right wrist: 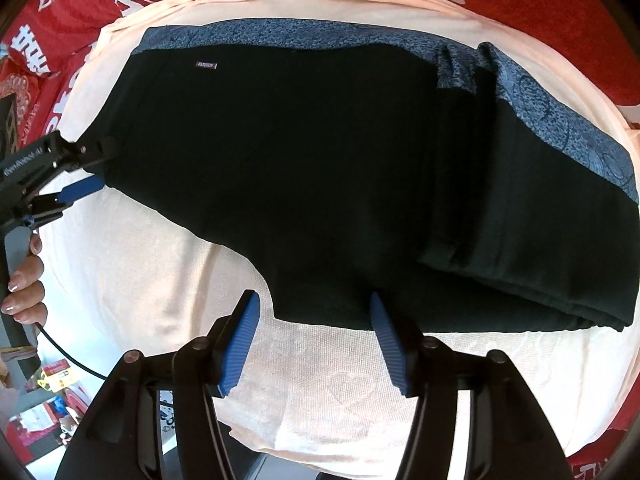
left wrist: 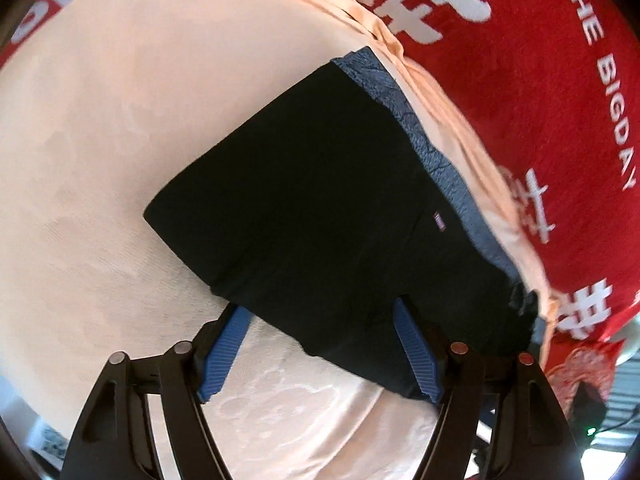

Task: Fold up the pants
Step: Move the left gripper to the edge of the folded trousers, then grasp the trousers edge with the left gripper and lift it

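Note:
Black pants (right wrist: 320, 160) with a blue patterned band (right wrist: 280, 36) and a small label lie folded on a peach cloth (right wrist: 160, 260). One end is doubled over at the right (right wrist: 520, 220). My right gripper (right wrist: 314, 298) stands open over the pants' near edge, its blue pads apart and pressing nothing. In the left wrist view the pants (left wrist: 320, 180) lie slanted. My left gripper (left wrist: 320, 308) is open astride their near corner, one finger on the fabric and one beside it. The right wrist view also shows the left gripper (right wrist: 100, 164) at the pants' left end, held by a hand (right wrist: 24, 280).
The peach cloth covers a red blanket (left wrist: 540, 80) with white lettering, which surrounds it at the back and sides. A black cable (right wrist: 68, 356) hangs from the left gripper's handle. Boxes and clutter (right wrist: 52, 400) sit beyond the cloth's edge at lower left.

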A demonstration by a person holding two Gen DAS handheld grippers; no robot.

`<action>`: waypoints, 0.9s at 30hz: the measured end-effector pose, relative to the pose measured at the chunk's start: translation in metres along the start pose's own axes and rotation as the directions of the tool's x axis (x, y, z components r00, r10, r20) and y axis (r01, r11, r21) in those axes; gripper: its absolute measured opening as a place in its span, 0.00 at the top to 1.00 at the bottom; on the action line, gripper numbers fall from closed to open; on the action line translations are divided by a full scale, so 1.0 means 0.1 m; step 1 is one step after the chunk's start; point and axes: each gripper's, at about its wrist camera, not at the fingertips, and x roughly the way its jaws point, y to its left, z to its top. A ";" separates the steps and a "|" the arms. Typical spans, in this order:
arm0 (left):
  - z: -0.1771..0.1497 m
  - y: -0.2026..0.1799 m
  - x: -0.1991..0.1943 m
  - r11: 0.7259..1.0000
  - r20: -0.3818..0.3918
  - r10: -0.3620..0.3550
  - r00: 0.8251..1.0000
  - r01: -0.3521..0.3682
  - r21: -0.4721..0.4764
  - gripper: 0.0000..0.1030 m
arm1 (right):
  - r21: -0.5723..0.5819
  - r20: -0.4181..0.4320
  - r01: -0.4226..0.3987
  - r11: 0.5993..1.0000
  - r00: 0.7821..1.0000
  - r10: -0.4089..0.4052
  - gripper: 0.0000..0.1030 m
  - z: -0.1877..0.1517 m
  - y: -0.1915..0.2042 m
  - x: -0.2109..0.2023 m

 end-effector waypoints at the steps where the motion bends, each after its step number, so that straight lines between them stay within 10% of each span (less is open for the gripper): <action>1: 0.01 0.05 -0.02 0.999 0.007 -0.032 0.999 0.032 -0.026 0.23 | -0.001 -0.001 0.002 1.000 1.000 -0.002 0.40 0.00 0.01 0.01; 11: 0.03 0.31 -0.09 0.967 0.080 -0.192 0.978 0.202 -0.154 0.22 | -0.007 -0.007 0.008 1.000 1.000 -0.008 0.40 0.02 0.02 0.02; 19: 0.04 0.04 -0.18 0.946 0.145 -0.304 0.941 0.317 -0.072 0.22 | -0.022 -0.008 0.010 1.000 1.000 -0.010 0.38 0.02 0.05 0.04; 27: 0.21 0.03 0.11 0.967 0.106 -0.208 0.972 0.220 -0.124 0.22 | -0.043 -0.003 0.018 0.999 1.000 -0.018 0.38 0.00 0.08 0.08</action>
